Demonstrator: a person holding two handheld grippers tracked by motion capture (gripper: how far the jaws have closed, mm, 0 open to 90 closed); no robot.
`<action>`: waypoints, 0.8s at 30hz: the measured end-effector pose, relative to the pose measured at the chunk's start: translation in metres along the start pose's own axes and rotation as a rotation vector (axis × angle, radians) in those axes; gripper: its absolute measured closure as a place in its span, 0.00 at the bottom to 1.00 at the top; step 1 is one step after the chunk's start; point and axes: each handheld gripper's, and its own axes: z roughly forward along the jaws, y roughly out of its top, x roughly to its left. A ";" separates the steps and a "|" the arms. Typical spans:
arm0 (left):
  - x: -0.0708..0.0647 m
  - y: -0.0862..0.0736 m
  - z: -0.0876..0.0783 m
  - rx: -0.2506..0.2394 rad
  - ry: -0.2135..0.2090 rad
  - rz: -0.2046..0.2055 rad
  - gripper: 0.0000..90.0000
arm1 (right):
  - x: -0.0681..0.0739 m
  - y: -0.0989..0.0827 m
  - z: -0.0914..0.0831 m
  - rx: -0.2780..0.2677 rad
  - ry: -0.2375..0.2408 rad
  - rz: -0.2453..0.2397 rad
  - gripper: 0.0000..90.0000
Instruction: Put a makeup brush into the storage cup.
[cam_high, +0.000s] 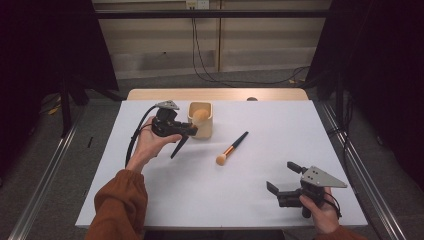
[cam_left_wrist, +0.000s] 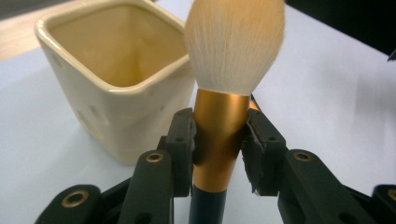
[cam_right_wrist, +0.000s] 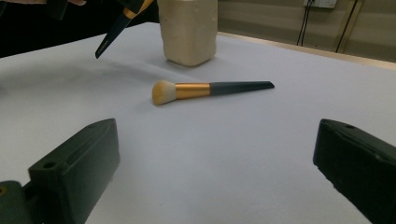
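Note:
My left gripper (cam_high: 190, 131) (cam_left_wrist: 219, 135) is shut on the gold ferrule of a large makeup brush (cam_left_wrist: 233, 46). Its pale bristle head (cam_high: 200, 115) is raised by the cream square cup (cam_high: 205, 131) (cam_left_wrist: 112, 93), and its dark handle (cam_high: 178, 148) (cam_right_wrist: 116, 30) slants down toward the table. A second brush (cam_high: 231, 148) (cam_right_wrist: 205, 89), with a gold ferrule and dark handle, lies flat on the white table right of the cup. My right gripper (cam_high: 281, 176) (cam_right_wrist: 217, 168) stands open near the front right, its jaws wide apart with nothing between them.
The white table top (cam_high: 260, 200) is bordered by a wooden strip (cam_high: 220, 94) at the far edge. Cables (cam_high: 200, 55) run over the floor beyond it. The cup (cam_right_wrist: 189, 30) stands behind the lying brush as seen from the right gripper.

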 end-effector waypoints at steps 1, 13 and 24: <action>-0.002 -0.001 -0.002 -0.024 0.000 0.001 0.74 | 0.000 0.000 0.000 0.000 -0.001 0.002 0.00; -0.014 -0.005 -0.010 -0.141 0.007 0.028 0.74 | -0.001 0.000 0.000 -0.004 -0.007 0.008 0.00; -0.020 0.006 -0.016 -0.240 0.021 0.024 0.74 | -0.001 0.000 -0.001 -0.008 -0.006 0.007 0.00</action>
